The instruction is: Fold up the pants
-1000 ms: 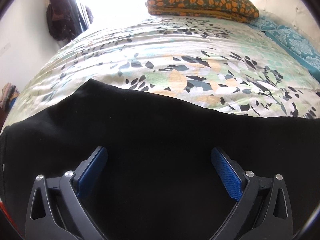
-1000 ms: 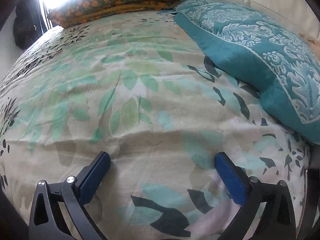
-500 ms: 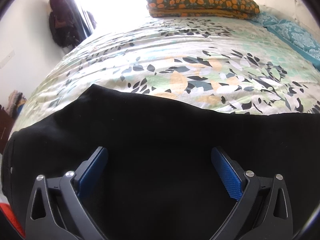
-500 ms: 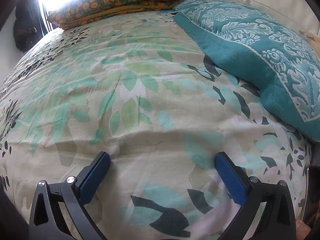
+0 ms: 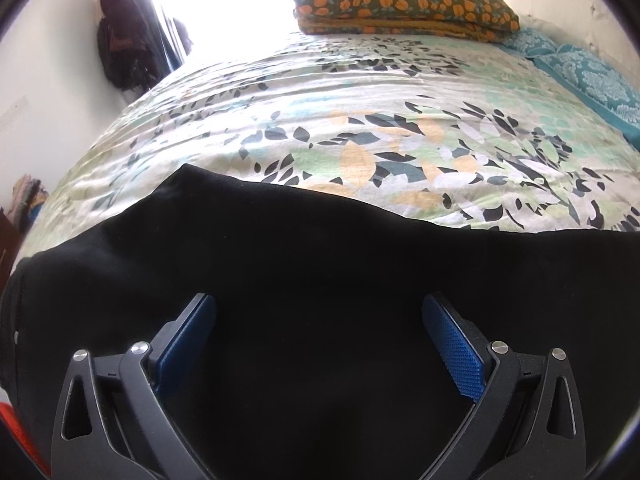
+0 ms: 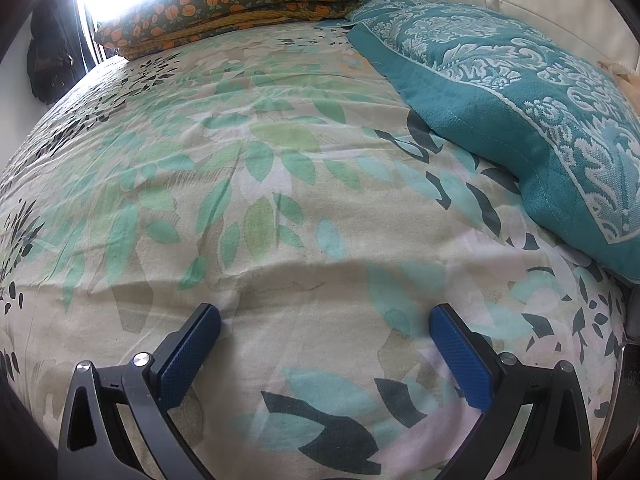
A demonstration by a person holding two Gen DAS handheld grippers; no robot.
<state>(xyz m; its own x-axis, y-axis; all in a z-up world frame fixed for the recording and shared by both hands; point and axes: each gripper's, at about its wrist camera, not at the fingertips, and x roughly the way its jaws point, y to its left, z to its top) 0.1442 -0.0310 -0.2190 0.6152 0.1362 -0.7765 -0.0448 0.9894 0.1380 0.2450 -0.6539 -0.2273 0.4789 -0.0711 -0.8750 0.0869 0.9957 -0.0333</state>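
Pants (image 5: 320,280), black, lie spread on the leaf-print bedspread (image 5: 360,120) under and ahead of the left gripper (image 5: 318,320), whose blue pads stand wide apart holding nothing, while the right gripper (image 6: 324,328), likewise spread and empty, hangs over bare bedspread left of a teal pillow (image 6: 520,100).

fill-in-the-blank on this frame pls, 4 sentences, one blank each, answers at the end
1. The left gripper is over the pants, whose colour is ____.
2. Both the left gripper and the right gripper have their jaws ____.
3. The right gripper has only the leaf-print ____ between its jaws.
4. The patterned pillow near the right gripper is ____ and white.

Answers: black; open; bedsheet; teal
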